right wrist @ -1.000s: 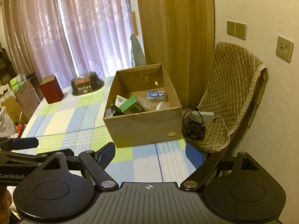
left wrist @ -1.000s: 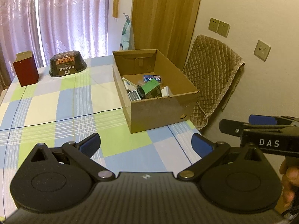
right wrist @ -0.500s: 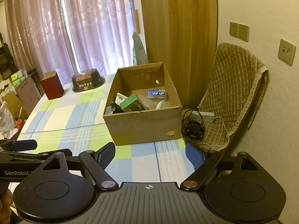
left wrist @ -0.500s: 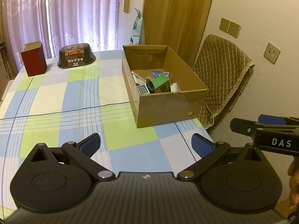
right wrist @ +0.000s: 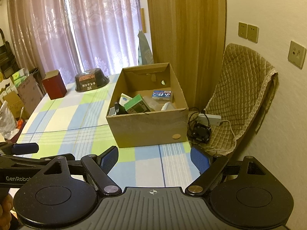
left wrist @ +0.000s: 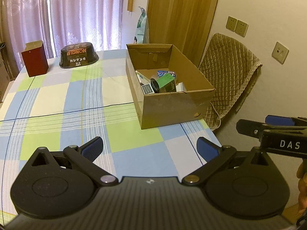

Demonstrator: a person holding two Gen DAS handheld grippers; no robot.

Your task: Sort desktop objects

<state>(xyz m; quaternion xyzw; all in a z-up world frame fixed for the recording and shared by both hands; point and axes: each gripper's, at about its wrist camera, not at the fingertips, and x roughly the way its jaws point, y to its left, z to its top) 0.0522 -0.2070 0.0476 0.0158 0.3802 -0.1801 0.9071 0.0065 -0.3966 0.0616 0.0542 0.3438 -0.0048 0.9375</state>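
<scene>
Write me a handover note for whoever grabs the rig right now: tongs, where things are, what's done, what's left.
Left tongs: open, empty, over the near table edge.
Right tongs: open, empty, alongside.
Cardboard box on the checked tablecloth already holds a green box, a blue pack and other small items.
Still out at the far end: red box, black bowl.
Whether those two need sorting is unclear.

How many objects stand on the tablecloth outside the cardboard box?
2. A dark red box stands at the far left corner of the table, and a black oval container sits to its right, near the curtain. The cardboard box may hide something behind it.
</scene>
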